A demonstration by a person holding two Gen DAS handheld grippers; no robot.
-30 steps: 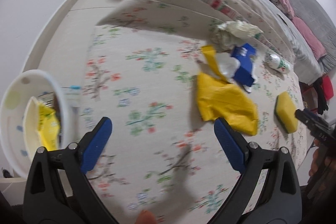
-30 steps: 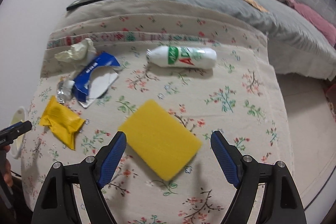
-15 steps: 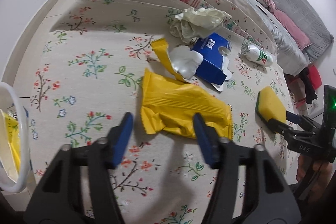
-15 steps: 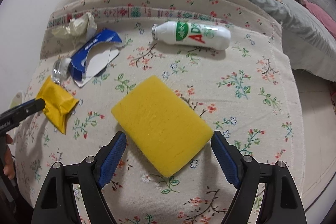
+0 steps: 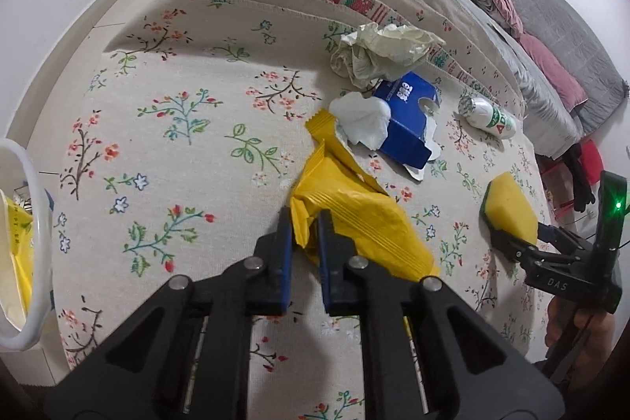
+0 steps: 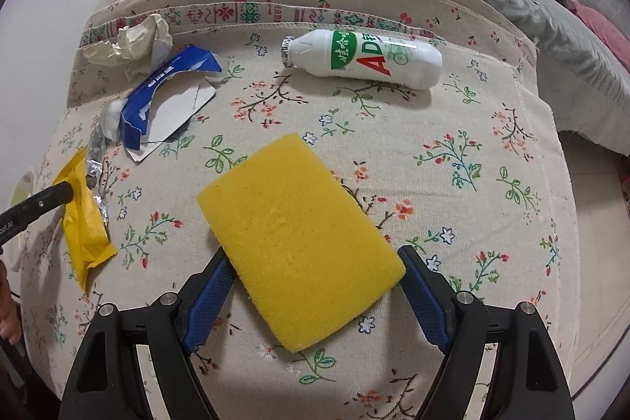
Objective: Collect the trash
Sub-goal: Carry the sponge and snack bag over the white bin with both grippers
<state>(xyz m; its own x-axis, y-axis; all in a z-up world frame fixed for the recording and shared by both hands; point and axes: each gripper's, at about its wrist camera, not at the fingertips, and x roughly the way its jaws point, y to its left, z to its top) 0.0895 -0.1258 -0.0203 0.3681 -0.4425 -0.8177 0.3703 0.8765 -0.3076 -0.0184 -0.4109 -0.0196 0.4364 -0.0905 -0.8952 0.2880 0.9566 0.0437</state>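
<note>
My left gripper (image 5: 304, 223) is shut on the near edge of a yellow snack wrapper (image 5: 354, 219) lying on the floral cloth (image 5: 165, 113); the wrapper also shows in the right wrist view (image 6: 82, 219). My right gripper (image 6: 313, 268) is open, its fingers on either side of a yellow sponge (image 6: 295, 235), also seen in the left wrist view (image 5: 510, 209). A torn blue box (image 5: 409, 119), white tissue (image 5: 362, 123), crumpled paper (image 5: 378, 50) and a white bottle (image 6: 362, 58) lie further back.
A white bin (image 5: 27, 235) with a yellow packet inside stands at the left off the cloth edge. Grey and pink bedding (image 5: 531, 38) lies behind the cloth. The floor (image 6: 598, 262) drops off at the right.
My left gripper moved forward and closed on the yellow wrapper's edge. My right gripper advanced until its open fingers flank the sponge.
</note>
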